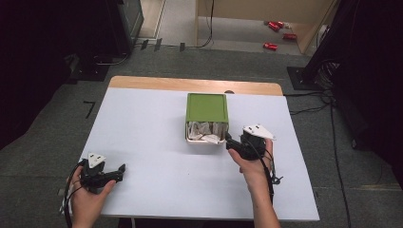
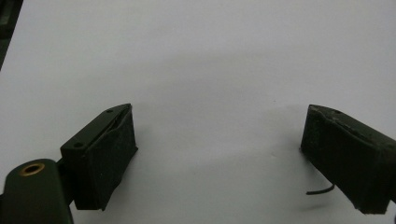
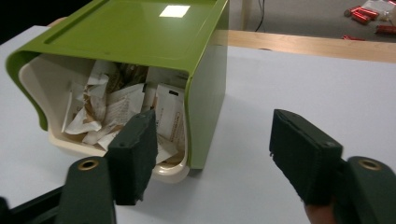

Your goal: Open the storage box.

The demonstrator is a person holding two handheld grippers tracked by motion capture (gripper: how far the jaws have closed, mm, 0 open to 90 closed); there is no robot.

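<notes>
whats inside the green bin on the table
The green bin holds crumpled paper scraps and small packets, seen through its open front. The lid covers whatever lies deeper inside.

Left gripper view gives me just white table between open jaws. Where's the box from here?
Observer: The green box lies on its side mid-table, farther out and to the right of the left gripper.
Operator: Which way does its mouth face?
Observer: Toward the person; crumpled papers fill it.
Operator: And the right gripper?
Observer: The right gripper is at the mouth's right corner, jaws open, gripping nothing.
</notes>
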